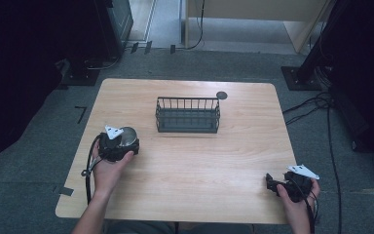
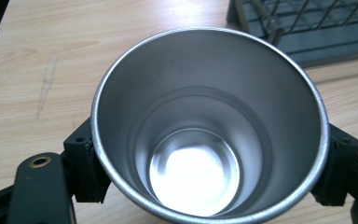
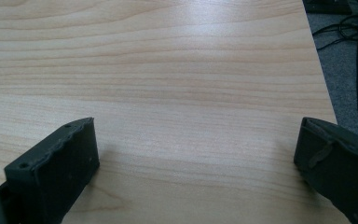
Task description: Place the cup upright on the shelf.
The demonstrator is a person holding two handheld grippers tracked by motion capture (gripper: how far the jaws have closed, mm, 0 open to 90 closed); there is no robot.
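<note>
A shiny steel cup (image 2: 209, 135) stands upright and empty between the jaws of my left gripper (image 2: 209, 175), which press on its two sides. In the high view the cup (image 1: 128, 133) sits at the table's left side under the left gripper (image 1: 119, 144). A dark wire basket (image 1: 188, 115) stands empty at the table's middle back, to the right of the cup; its corner (image 2: 307, 28) appears beyond the cup. My right gripper (image 1: 278, 185) rests near the table's front right corner, open, with bare wood between its jaws (image 3: 196, 158).
The wooden table (image 1: 199, 165) has a small dark round disc (image 1: 221, 95) near its back edge. Cables (image 1: 311, 105) lie on the grey floor to the right. The table's right edge (image 3: 324, 79) runs close to my right gripper.
</note>
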